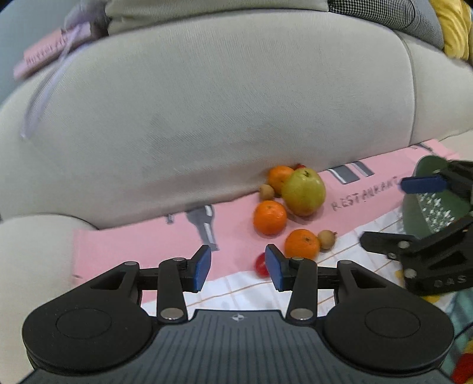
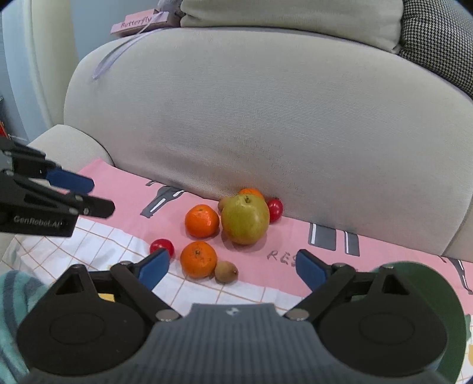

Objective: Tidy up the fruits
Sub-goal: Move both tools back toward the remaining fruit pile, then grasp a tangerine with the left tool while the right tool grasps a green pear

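A pile of fruit lies on a pink cloth (image 2: 124,183) against a sofa cushion: a green-yellow pear (image 2: 245,219) (image 1: 304,191), three oranges (image 2: 202,221) (image 2: 198,259) (image 1: 269,217), small brown kiwis (image 2: 226,272) (image 1: 326,239) and red cherry tomatoes (image 2: 162,245) (image 2: 275,209). My left gripper (image 1: 238,267) is open and empty, just left of the fruit. My right gripper (image 2: 232,268) is open wide and empty, in front of the pile. A dark green bowl (image 2: 425,283) (image 1: 425,203) sits at the right.
The beige sofa back (image 2: 266,112) rises right behind the fruit. A pink book (image 2: 139,22) with a ribbon lies on its top. A white checked cloth (image 2: 97,239) covers the near seat. A houndstooth cushion (image 2: 437,38) is at the upper right.
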